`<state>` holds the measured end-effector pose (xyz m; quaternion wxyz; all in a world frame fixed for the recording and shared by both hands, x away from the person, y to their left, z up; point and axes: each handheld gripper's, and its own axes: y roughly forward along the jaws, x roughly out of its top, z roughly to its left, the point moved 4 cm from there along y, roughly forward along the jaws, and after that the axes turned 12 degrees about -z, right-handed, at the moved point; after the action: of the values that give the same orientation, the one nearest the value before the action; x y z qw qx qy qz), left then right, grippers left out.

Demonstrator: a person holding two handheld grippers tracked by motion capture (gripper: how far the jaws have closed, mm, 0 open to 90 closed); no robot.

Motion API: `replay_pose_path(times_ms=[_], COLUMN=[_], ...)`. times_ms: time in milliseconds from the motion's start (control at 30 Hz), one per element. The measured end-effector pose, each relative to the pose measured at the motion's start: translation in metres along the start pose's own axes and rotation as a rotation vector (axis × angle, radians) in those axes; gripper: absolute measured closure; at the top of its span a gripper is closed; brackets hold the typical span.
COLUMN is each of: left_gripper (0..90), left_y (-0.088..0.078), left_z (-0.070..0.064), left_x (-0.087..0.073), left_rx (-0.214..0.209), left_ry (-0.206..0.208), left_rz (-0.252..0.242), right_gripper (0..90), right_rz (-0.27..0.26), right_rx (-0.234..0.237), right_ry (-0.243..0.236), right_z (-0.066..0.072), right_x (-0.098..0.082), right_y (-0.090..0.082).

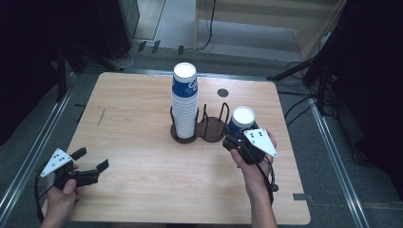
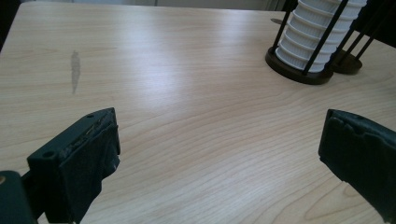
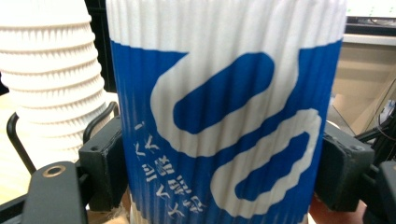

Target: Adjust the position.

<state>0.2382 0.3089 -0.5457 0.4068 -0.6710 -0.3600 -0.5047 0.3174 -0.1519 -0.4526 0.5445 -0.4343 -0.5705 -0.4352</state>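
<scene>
Right gripper (image 3: 219, 168), seen close in the right gripper view: two black jaws pressed against opposite sides of a ribbed paper cup (image 3: 224, 116), clamped on its lower half. Cup upright, white at the top, blue below with a white looping band and a line of small white print. In the high view, same cup (image 1: 243, 119) held above the right part of the wooden table (image 1: 138, 137), its open white mouth facing up, just right of a dark two-ring wire cup holder (image 1: 209, 128). Right hand (image 1: 252, 166) wrapped around the gripper body, grey three-cornered plate on top, black cable trailing back along the forearm.

Just beside the held cup, on its left in the right gripper view, a tall stack of cups (image 3: 51, 74), ribbed and white. In the high view, that stack (image 1: 185, 102) standing in the left ring of the holder, topmost cup blue and white; right ring bare.

Left gripper (image 1: 90, 168) low over the near left corner of the table, held in the left hand (image 1: 64, 187). Jaws wide apart, nothing between them but bare tabletop. Well apart from holder and cups. Small dark round mark (image 1: 222, 93) on the far side of the table.
</scene>
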Motion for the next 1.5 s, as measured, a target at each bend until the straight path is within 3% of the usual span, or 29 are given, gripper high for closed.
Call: replay_pose_path(times_ms=[300, 533, 867, 1233, 1400, 1500], left_gripper=[0.0, 0.0, 0.0, 0.0, 0.0, 0.0], left_y=[0.014, 0.026, 0.039, 0.051, 0.055, 0.058], left_z=[-0.026, -0.046, -0.068, -0.083, -0.093, -0.096], left_x=[0.007, 0.015, 0.026, 0.036, 0.041, 0.041], left_rx=[-0.043, -0.091, -0.170, -0.218, -0.244, -0.250], left_ry=[0.079, 0.096, 0.058, 0.053, 0.090, 0.068], left_rz=[0.023, 0.012, -0.004, -0.004, 0.003, 0.007], right_gripper=[19.2, 19.3, 19.5, 19.7, 19.9, 20.0], right_rz=[0.019, 0.034, 0.057, 0.056, 0.061, 0.063], right_rx=[0.006, -0.010, -0.007, 0.001, 0.005, 0.014], right_ry=[0.010, -0.010, -0.035, -0.061, -0.067, -0.085], right_z=[0.005, 0.007, 0.010, 0.018, 0.025, 0.029], right_x=[-0.014, -0.025, -0.036, -0.040, -0.044, -0.046], right_y=[-0.005, -0.010, -0.013, -0.015, -0.015, -0.016])
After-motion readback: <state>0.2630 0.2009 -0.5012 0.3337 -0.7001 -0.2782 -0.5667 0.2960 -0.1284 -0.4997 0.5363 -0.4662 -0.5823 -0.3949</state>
